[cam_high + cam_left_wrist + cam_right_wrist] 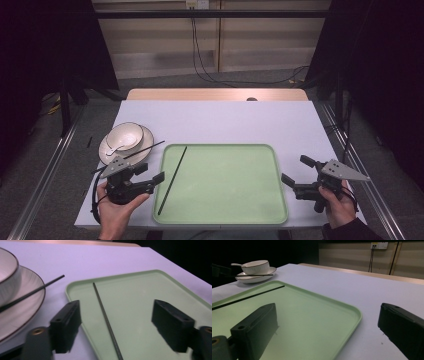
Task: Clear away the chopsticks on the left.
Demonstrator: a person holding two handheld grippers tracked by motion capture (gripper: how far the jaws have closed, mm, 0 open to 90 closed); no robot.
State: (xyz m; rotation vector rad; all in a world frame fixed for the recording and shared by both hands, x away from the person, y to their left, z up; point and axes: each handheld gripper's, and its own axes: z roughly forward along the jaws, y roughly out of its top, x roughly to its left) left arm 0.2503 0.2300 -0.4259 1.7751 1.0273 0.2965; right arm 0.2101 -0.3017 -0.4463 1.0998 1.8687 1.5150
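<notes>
Both grippers are black, blocky hand-held tools: the left gripper [150, 178] trails a black cable, and each carries a grey three-cornered plate dotted with small holes. The right gripper [296, 173] sits above a dark sleeve [350, 231]. The fingers [66, 325] are thick black blocks with small screw holes.

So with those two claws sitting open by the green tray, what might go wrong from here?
1. One chopstick rests across the plate rim, its tip overhanging the table; a nudge from the left claw nearby could roll it off.
2. The other chopstick lies flat in the tray; being so thin, it may slip as the jaws close.
3. The bowl holds a spoon and stands on the plate, so bumping the plate could shift everything.
</notes>
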